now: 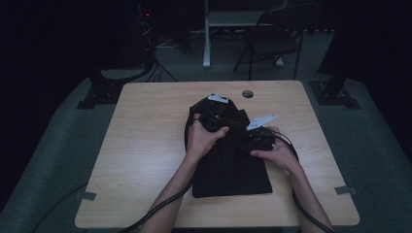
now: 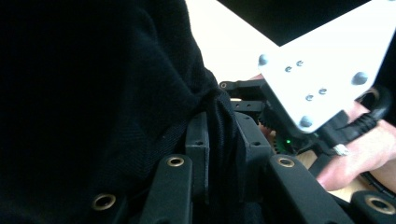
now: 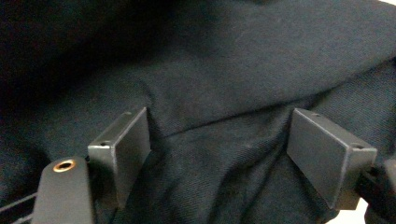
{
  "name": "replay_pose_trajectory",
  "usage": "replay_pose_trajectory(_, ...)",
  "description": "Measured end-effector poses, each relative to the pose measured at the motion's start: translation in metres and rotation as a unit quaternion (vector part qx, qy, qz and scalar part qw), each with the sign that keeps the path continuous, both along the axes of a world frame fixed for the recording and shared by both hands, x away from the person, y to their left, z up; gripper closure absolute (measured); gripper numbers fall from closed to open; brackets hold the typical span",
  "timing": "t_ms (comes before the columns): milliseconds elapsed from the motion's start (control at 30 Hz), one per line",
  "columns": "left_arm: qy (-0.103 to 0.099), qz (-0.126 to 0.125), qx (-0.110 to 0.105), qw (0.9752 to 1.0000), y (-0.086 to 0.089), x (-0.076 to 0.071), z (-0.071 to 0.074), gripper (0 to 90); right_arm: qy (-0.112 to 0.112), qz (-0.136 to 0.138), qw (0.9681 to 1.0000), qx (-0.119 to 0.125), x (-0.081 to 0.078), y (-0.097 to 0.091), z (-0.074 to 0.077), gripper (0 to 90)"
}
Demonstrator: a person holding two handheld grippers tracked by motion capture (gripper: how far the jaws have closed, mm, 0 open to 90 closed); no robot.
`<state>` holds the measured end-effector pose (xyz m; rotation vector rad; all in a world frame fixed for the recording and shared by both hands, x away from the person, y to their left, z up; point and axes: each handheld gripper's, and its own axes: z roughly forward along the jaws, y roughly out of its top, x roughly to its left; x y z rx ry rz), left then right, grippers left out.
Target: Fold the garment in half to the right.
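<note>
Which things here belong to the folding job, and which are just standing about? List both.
In the job:
- black garment, on the table
- left gripper, fingers shut on a fold of the cloth
- right gripper, fingers open over the cloth

Standing about:
- folding chair beyond the table
- white desk frame at the back

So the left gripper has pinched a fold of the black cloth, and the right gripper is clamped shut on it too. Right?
Not quite. The left gripper does pinch a fold of the black cloth, but the right gripper is not clamped: the right gripper view shows its jaws standing wide apart, with the cloth lying loose between them.
</note>
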<state>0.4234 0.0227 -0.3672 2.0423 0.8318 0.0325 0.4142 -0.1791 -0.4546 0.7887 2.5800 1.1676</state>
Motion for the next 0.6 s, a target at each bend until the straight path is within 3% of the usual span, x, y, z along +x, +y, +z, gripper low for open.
replay_pose_trajectory(267, 0.010, -0.003, 0.013, 0.9999, -0.008, 0.004, -0.011, 78.7, -0.002, 0.001, 1.0000, -0.003, -0.002, 0.001, 0.000, 21.6)
replay_pose_trajectory(367, 0.013, -0.002, 0.016, 0.9998, -0.010, 0.004, -0.013, 78.7, -0.019, 0.006, 0.9997, -0.017, -0.005, 0.001, 0.003, 21.5)
replay_pose_trajectory(467, 0.015, -0.002, 0.018, 0.9997, -0.010, 0.005, -0.015, 78.7, -0.033, 0.016, 0.9991, -0.020, -0.011, -0.004, 0.010, 21.5)
replay_pose_trajectory(600, 0.022, -0.001, 0.023, 0.9995, -0.011, 0.008, -0.020, 78.7, -0.031, 0.020, 0.9992, -0.018, -0.017, -0.016, 0.016, 25.4)
